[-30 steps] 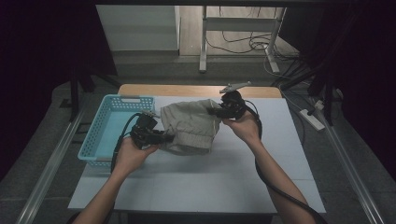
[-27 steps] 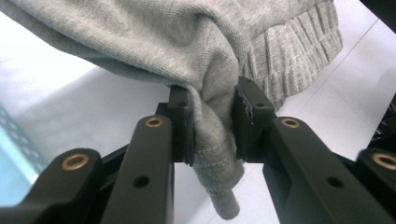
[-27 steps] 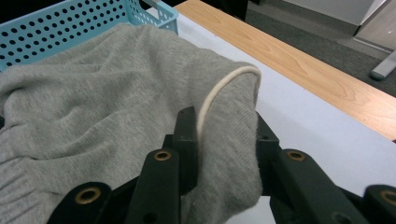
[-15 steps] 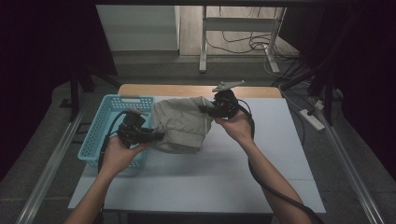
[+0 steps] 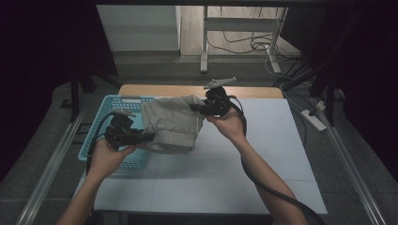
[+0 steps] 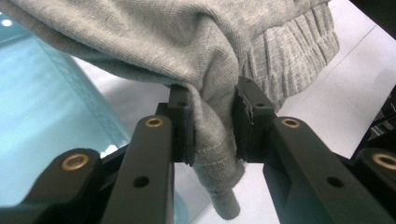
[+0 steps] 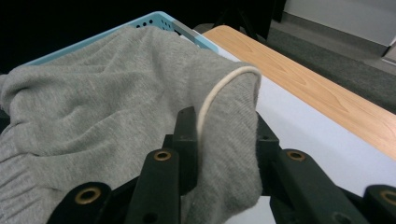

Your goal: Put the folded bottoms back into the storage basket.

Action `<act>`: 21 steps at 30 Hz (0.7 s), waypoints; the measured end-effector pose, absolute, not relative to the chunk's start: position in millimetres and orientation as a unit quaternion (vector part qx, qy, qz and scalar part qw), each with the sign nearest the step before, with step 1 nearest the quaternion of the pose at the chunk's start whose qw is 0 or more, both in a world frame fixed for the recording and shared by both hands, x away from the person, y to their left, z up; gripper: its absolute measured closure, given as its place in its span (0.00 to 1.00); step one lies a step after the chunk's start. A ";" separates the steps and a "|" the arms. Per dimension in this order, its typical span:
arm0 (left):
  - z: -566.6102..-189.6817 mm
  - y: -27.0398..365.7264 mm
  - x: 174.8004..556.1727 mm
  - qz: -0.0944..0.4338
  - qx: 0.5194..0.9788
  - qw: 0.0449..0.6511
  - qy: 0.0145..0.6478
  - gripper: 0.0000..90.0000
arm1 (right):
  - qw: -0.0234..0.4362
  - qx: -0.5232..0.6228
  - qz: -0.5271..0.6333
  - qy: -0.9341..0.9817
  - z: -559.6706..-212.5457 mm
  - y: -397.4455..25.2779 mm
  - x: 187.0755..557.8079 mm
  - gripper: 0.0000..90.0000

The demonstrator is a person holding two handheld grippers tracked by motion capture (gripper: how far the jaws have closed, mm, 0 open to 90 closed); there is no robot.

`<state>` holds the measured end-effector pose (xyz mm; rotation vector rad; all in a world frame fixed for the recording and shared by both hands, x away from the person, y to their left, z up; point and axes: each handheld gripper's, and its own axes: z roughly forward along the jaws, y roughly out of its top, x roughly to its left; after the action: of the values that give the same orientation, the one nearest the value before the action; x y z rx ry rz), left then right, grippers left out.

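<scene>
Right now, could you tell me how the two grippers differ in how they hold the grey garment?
The left gripper grips a bunched fold near the ribbed cuff of the garment, low beside the basket; the right gripper grips a flatter edge with a pale cord, farther back. The left sits at the garment's near-left side, the right at its far-right. Both are shut on cloth.

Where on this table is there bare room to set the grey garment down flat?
The white table is bare right of the grey garment and along the near edge by the forearms. The left is crowded: the blue basket sits there, with the left claw and right claw holding the garment beside it.
</scene>
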<state>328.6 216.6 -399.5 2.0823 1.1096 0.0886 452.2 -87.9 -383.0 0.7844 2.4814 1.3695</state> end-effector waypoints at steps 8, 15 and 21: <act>-394.4 235.1 322.4 0.039 0.808 0.386 0.443 0.78 | 0.091 0.256 0.467 0.841 -377.4 -69.6 453.8 0.78; -392.5 254.2 317.4 0.039 0.800 0.391 0.454 0.78 | 0.087 0.246 0.464 0.847 -374.3 -49.0 455.1 0.78; -391.2 272.2 312.3 0.043 0.791 0.396 0.465 0.78 | 0.077 0.241 0.467 0.847 -375.1 -32.0 456.5 0.78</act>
<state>312.3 272.2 -391.2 2.0034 1.1778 0.1100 456.5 -32.0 -375.1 0.7226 2.5383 1.3998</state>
